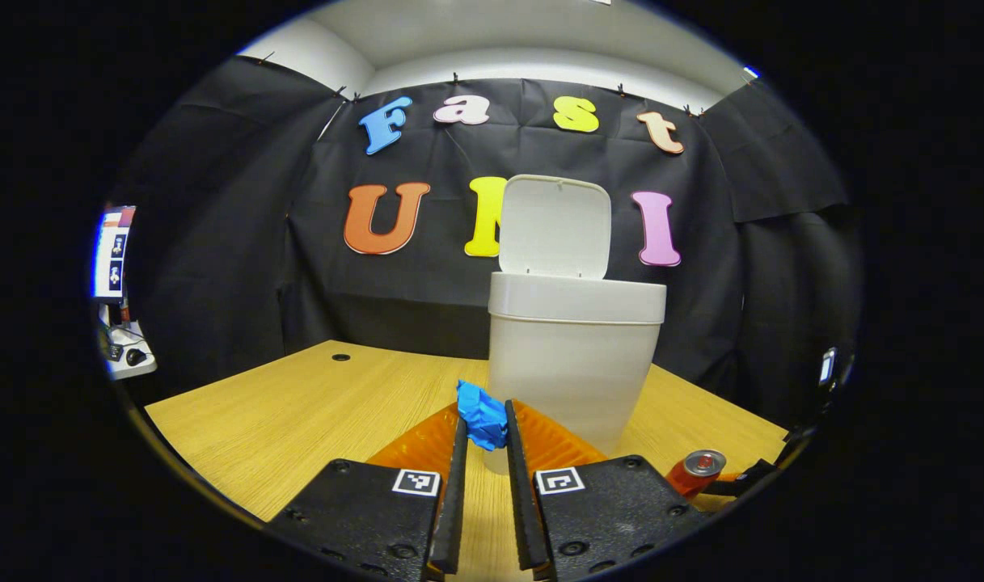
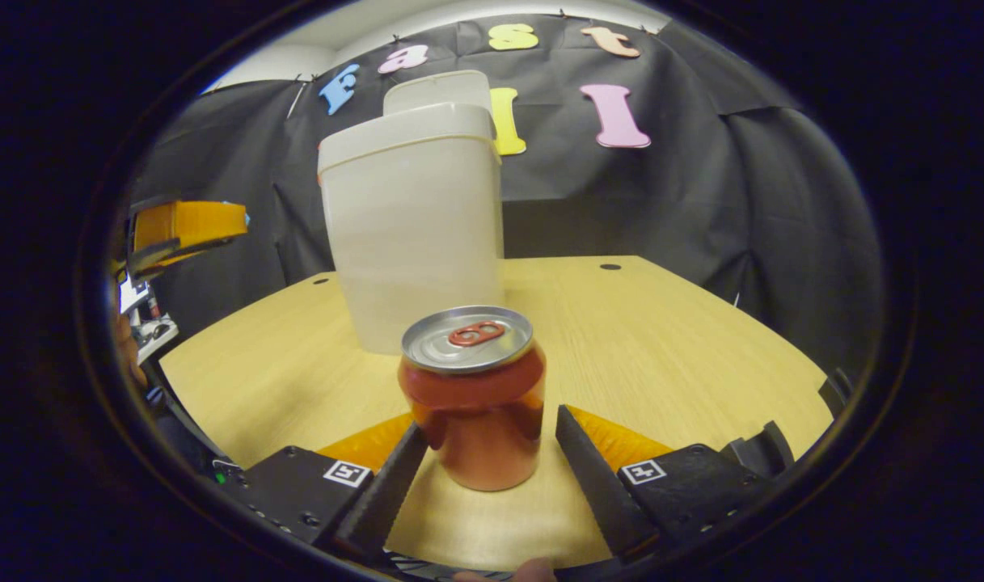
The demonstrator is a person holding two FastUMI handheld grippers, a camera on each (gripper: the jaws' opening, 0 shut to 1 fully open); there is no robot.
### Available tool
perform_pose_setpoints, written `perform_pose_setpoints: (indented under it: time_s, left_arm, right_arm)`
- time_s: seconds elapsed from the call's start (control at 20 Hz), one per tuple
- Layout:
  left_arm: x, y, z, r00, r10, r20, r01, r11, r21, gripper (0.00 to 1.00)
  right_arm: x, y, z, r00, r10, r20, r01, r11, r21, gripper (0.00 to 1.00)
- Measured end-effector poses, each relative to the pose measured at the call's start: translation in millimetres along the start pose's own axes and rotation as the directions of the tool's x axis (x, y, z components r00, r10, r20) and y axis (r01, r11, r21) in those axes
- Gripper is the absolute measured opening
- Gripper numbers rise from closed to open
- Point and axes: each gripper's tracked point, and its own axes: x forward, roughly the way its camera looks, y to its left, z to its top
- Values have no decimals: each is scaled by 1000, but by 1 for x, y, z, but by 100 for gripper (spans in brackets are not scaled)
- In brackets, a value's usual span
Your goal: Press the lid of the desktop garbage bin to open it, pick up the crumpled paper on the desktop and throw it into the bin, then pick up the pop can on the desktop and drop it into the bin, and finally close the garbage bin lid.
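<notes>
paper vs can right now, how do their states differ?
The crumpled paper is blue and pinched between the left gripper fingers, held in front of the bin; the can is red and stands upright on the table. The right gripper is open around the can, its fingers not pressing it. Neither is in the bin yet.

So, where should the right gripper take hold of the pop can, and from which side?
Grip the pop can at mid-height on its round wall, coming in level from the front. It stands upright on the table, already between the right gripper's open fingers, with a gap on each side.
</notes>
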Motion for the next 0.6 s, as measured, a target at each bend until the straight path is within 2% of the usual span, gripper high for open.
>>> perform_pose_setpoints:
  time_s: [0.35, 0.5, 0.55, 0.6]
  left_arm:
    - [10, -2, 55, 994, -5, 105, 2, 1000, 27, 29]
    - [17, -5, 71, 992, -17, 124, 12, 999, 35, 29]
    - [21, -7, 74, 992, -22, 126, 18, 999, 36, 29]
    - [27, -8, 79, 991, -29, 128, 25, 999, 33, 29]
  right_arm:
    - [7, 1, -12, 998, 3, -55, -3, 1000, 9, 95]
    - [7, 2, -9, 998, 6, -57, -5, 1000, 17, 91]
    - [6, 1, -8, 999, 10, -53, -9, 1000, 17, 84]
    - [6, 1, -5, 999, 15, -47, -14, 1000, 22, 84]
